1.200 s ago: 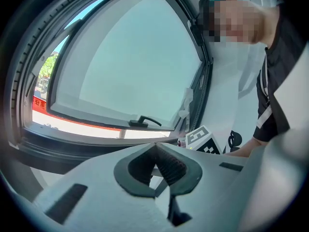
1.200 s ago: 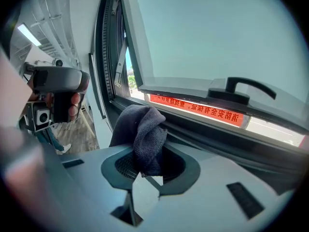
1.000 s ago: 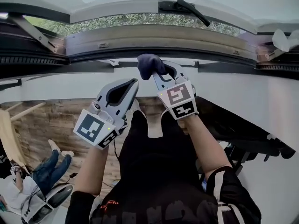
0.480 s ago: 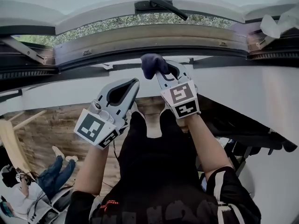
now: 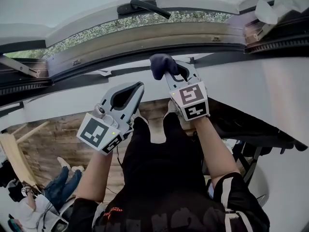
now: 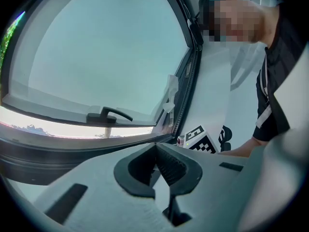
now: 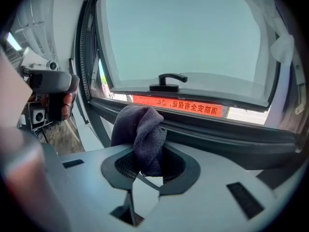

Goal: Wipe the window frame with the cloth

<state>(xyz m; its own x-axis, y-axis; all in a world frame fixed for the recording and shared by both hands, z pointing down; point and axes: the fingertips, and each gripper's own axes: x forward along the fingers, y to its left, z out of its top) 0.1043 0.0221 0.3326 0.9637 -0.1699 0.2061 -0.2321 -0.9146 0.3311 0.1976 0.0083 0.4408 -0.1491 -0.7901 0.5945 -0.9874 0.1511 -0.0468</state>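
A dark blue cloth (image 5: 161, 65) is bunched between the jaws of my right gripper (image 5: 170, 72), which is shut on it. The cloth hangs just below the brown lower bar of the window frame (image 5: 145, 38), apart from it. In the right gripper view the cloth (image 7: 141, 133) stands up out of the gripper (image 7: 147, 170), in front of the dark frame rail (image 7: 217, 129). My left gripper (image 5: 139, 85) sits lower and to the left, shut with nothing in it. In its own view the left gripper (image 6: 157, 151) points at the frame's right corner.
The open sash carries a black handle (image 5: 145, 6). White crumpled paper (image 5: 285, 1) sticks in the frame's upper right corner. A black stand (image 5: 251, 134) is at right. A person sits on the wooden floor (image 5: 43, 197) at lower left. A hand holds a device (image 7: 48, 88).
The window frame and handle have slid left in the head view and tilted. The right gripper with the cloth has shifted slightly right. The left gripper has barely moved.
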